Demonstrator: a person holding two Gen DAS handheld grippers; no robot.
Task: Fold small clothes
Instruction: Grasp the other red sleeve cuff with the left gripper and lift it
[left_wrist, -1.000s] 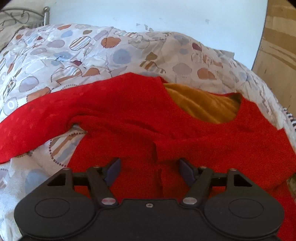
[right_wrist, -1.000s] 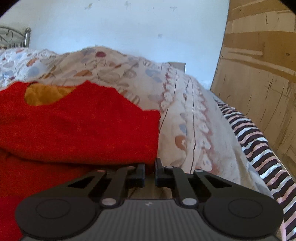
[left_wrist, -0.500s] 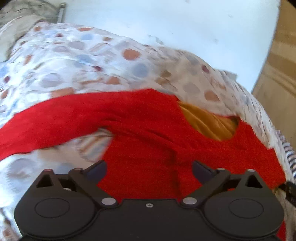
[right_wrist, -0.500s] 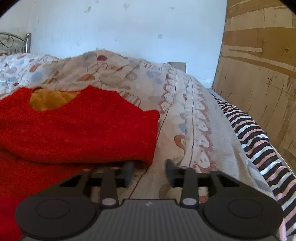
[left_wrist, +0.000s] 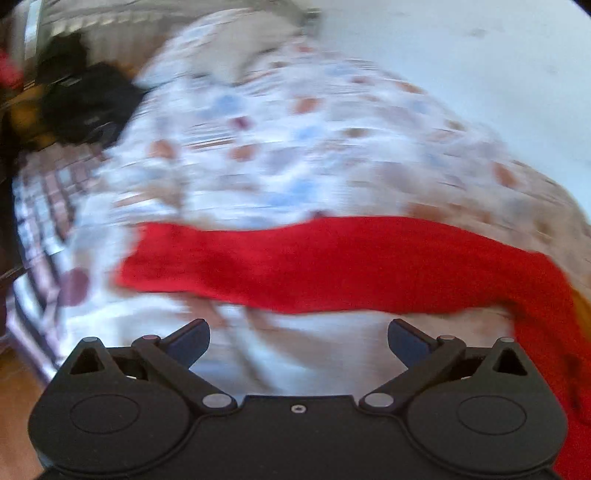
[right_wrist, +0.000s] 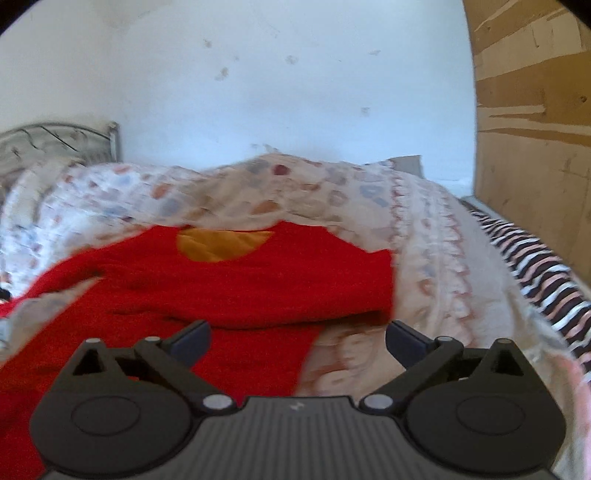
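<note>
The red sweater lies on the bed, right side folded inward. Both grippers, left gripper and right gripper, are opening wide and empty; the unfolded sleeve stretches toward nine o'clock, probably next.

The right gripper, a second ago pinched shut at the folded edge of the red knitted sweater, is opening its jaws, nothing between them. The left gripper swings away from the sweater's body to its outstretched sleeve, its jaws opening over bare patterned bedspread.
</note>
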